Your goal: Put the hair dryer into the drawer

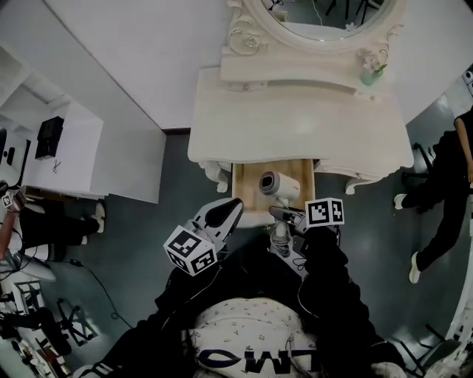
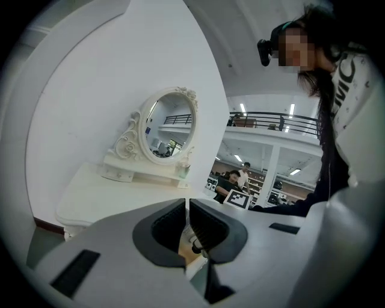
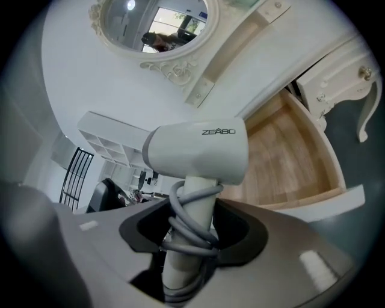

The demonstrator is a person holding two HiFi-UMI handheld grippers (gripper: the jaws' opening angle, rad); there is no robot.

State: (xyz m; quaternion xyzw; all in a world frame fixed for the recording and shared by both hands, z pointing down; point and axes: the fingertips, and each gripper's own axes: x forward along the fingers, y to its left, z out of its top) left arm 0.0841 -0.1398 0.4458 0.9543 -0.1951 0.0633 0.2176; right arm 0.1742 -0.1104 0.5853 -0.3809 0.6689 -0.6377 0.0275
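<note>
Holds the right claw [image 1: 283, 214] tilted downward at the front edge of the bench's open drawer [image 3: 289, 162], clamped on the cord-wrapped handle of the hair dryer [image 3: 198, 153], with the dryer's body over the wooden drawer floor. Holds the left claw [image 2: 187, 210] nearly level just left of it, closed and empty.

A cream carved dressing table [image 1: 295, 125] stands at twelve o'clock, bearing a round ornate-framed mirror [image 1: 325, 15]. A white cabinet [image 1: 70, 148] sits at nine o'clock, a dark-clothed person [image 1: 451, 177] at three.

Office hall: mezzanine railing [image 2: 271, 123], shelves [image 3: 114, 141]
</note>
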